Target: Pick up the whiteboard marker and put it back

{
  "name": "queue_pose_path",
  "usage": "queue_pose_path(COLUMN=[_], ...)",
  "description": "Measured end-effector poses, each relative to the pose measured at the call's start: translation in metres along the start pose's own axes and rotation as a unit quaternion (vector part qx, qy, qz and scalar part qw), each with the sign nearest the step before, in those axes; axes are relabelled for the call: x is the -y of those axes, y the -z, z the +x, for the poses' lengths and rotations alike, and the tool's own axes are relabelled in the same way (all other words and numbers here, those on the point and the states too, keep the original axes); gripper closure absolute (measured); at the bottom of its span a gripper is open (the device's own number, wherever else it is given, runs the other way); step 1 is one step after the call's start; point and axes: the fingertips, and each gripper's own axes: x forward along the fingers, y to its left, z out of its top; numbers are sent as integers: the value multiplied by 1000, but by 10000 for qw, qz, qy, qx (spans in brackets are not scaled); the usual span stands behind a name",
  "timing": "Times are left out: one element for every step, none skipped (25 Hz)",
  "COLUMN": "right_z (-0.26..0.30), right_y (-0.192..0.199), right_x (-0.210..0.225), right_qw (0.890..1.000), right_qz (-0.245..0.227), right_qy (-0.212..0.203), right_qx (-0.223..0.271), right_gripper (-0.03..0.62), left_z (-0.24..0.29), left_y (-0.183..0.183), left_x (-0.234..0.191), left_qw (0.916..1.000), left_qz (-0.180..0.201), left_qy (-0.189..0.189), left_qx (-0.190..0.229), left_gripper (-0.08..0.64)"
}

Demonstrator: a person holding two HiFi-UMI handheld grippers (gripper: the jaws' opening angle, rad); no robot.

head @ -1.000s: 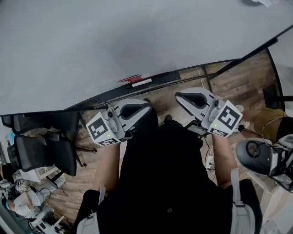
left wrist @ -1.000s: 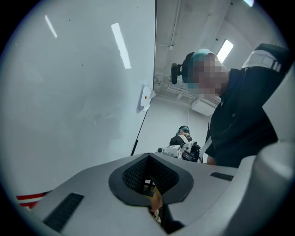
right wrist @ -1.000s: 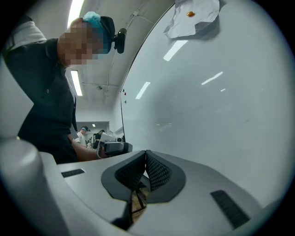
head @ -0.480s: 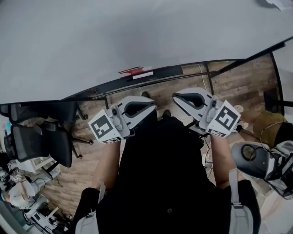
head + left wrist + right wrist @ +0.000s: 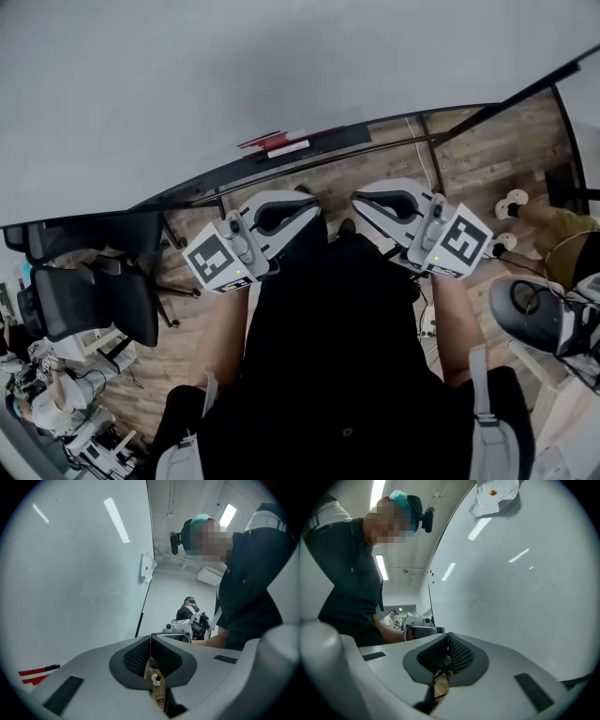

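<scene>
Head view, steeply downward: whiteboard filling the upper field, with its black tray curving along the lower edge. Red whiteboard marker lying flat on that tray, long axis along the ledge and parallel to the board's lower edge, running left to right; cap end not distinguishable. Just beside it, to the right, a white block on the same ledge. Below, in front of a black-shirted torso, the left gripper with jaws pressed together and nothing between them. Alongside, the right gripper, likewise closed and empty. Both tips angled inward and toward the board, well apart from the marker. Beneath the board, wood-plank floor, with a black office chair at the left and a second dark seat at the right. High on the board, a crumpled sheet of paper. Overhead, strip lights. Farther back in the room, another seated person.
</scene>
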Motion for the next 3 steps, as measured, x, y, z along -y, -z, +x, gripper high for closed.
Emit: queue_pose_path(right_z=[0, -1, -1], right_y=[1, 2, 3], right_x=[-1, -2, -3], right_qw=[10000, 10000, 10000], right_qz=[9, 20, 32], right_qy=[2, 6, 11], right_qx=[4, 4, 4], right_gripper=[574, 574, 574], left_z=[-1, -2, -4], left_y=[3, 5, 8], left_x=[0, 0, 1], left_qw=[10000, 10000, 9999], left_qz=[-27, -61, -96], left_qy=[-13, -27, -42], left_qx=[-25, -50, -77], left_gripper=[548, 548, 548])
